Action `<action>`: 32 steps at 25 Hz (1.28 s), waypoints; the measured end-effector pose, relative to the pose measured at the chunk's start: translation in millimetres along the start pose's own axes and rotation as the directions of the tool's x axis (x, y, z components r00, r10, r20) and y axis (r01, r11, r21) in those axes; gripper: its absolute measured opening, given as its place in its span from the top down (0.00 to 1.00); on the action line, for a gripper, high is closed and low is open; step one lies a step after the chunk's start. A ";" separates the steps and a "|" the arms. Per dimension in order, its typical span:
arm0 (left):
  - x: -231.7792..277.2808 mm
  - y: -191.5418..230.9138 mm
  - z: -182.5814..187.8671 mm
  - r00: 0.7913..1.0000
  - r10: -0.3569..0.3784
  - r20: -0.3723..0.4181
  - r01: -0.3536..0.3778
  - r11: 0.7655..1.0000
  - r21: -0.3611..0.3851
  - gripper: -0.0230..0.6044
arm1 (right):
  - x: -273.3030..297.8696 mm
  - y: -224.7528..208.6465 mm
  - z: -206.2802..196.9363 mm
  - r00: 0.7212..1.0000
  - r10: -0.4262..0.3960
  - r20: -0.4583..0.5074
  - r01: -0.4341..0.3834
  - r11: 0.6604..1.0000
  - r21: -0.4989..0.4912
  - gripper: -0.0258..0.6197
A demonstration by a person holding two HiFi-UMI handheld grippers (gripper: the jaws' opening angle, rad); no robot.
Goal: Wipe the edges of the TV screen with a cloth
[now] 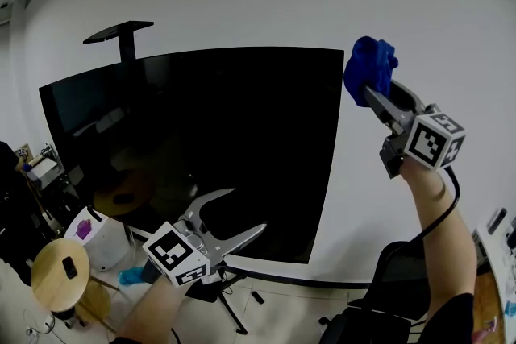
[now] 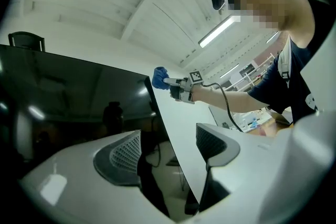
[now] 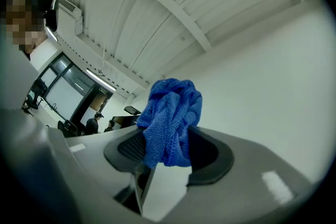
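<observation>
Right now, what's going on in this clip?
A person with a handheld claw in each hand faces a dark TV screen. The right claw grips a bunched blue cloth, held up beside the screen's top right corner; whether it touches isn't clear. The left claw is open and empty, low in front of the screen.

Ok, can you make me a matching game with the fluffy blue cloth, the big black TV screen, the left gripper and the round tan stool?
Things:
1. fluffy blue cloth
2. big black TV screen
3. left gripper
4. round tan stool

States or places:
A. jaws open, nothing in them
B. low in the left corner of the head view
C. dark and shiny, with reflections
D. pinched in the right gripper, held up high

Pairs: 1-D, 2-C, 3-A, 4-B
</observation>
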State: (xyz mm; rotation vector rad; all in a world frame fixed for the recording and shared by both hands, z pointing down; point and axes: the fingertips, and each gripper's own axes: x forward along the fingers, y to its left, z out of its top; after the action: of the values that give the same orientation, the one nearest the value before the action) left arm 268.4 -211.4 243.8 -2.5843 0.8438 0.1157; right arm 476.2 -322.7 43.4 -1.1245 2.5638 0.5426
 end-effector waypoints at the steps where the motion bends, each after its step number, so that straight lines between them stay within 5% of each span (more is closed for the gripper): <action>1: 4.8 0.9 2.8 1.000 -0.002 0.005 0.002 1.000 0.005 0.47 | 7.3 -4.0 4.2 1.000 0.000 0.001 0.000 1.000 -0.010 0.61; 9: 27.4 -2.2 -4.2 1.000 -0.015 -0.002 0.015 1.000 0.005 0.47 | 26.2 -10.9 -4.4 0.999 0.043 0.017 -0.044 0.997 0.064 0.61; 17: 33.9 -13.2 -38.3 0.998 -0.038 -0.042 0.036 0.998 -0.045 0.47 | 12.0 -7.6 -70.5 0.997 0.081 -0.004 -0.079 0.975 0.210 0.62; 32: 28.9 -42.8 -105.7 0.992 -0.086 -0.093 0.068 0.981 -0.182 0.47 | -36.7 17.1 -180.0 0.988 0.069 -0.138 -0.025 0.954 0.299 0.63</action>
State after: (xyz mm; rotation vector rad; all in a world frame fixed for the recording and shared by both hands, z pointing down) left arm 311.5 -239.6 349.6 -2.8076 0.7995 0.0408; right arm 467.5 -369.1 221.8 -1.0329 2.6861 0.0782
